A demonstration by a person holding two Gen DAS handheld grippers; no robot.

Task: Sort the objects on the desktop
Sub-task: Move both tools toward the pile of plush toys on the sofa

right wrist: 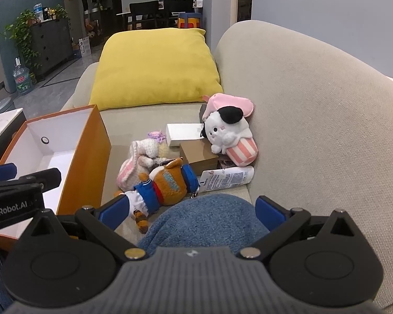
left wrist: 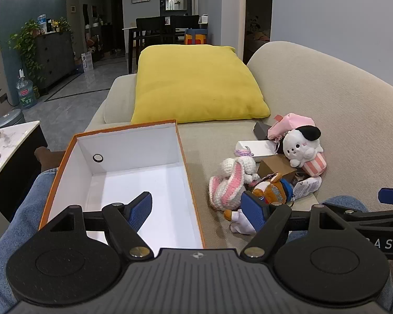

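Observation:
An orange box (left wrist: pixel 188 178) with a white inside stands open on the sofa, also in the right wrist view (right wrist: pixel 91 157). A pile lies right of it: a pink-and-white crochet bunny (left wrist: pixel 229 183) (right wrist: pixel 138 162), an orange fox doll in blue (left wrist: pixel 272 188) (right wrist: pixel 165 183), a white dog plush in a striped cup (left wrist: pixel 305 149) (right wrist: pixel 230 136), a brown box (right wrist: pixel 199 154), a white box (right wrist: pixel 183 133) and a white tube (right wrist: pixel 228 178). My left gripper (left wrist: pixel 199 209) is open over the box's right wall. My right gripper (right wrist: pixel 194 209) is open above a denim knee, just short of the fox doll.
A yellow cushion (left wrist: pixel 196 83) lies on the sofa behind the box. The beige backrest (right wrist: pixel 314 104) rises to the right. A pink pouch (right wrist: pixel 230 103) sits behind the dog plush. A marble-topped table (left wrist: pixel 10 141) stands at the left.

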